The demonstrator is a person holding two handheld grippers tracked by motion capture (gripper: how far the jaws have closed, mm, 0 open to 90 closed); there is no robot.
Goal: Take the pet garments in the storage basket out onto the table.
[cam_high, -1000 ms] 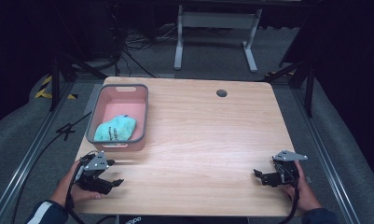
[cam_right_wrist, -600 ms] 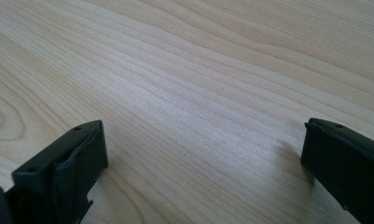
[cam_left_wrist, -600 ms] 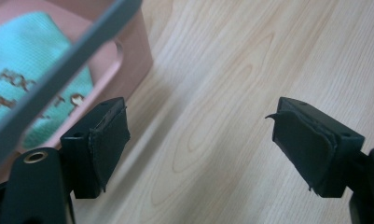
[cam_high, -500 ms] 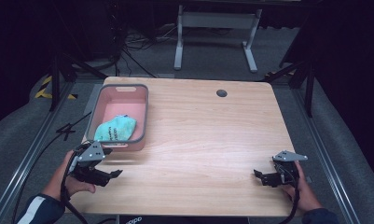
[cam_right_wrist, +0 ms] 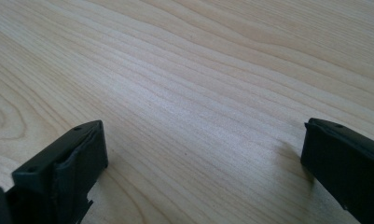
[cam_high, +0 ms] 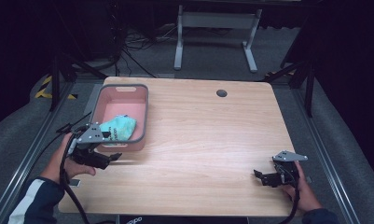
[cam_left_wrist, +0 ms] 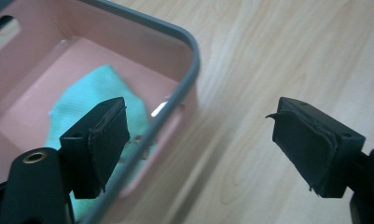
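Just ahead of the left gripper (cam_high: pixel 111 157), inside the pink bin (cam_high: pixel 145 112), lies the teal cloth (cam_high: pixel 120 129), crumpled against the bin's near wall. In the left gripper view the cloth (cam_left_wrist: pixel 89 95) shows beyond the inner jaw, with the bin's grey rim (cam_left_wrist: pixel 190 44) running between the two jaws; those jaws stand wide apart and hold nothing. The gripper hangs at the bin's near corner, about level with the rim and not yet over the cloth.

The step in hand looks like a reach for the cloth. To do it well, the left gripper should lift clear of the rim first, then come down with both jaws inside the bin, so that neither pad catches the wall. Closing on a raised fold near the cloth's middle should give a surer hold than pinching a flat edge.

Well apart, at the table's (cam_high: pixel 212 140) far near corner, the right gripper (cam_high: pixel 261 176) rests low over bare wood, its jaws also spread and empty.
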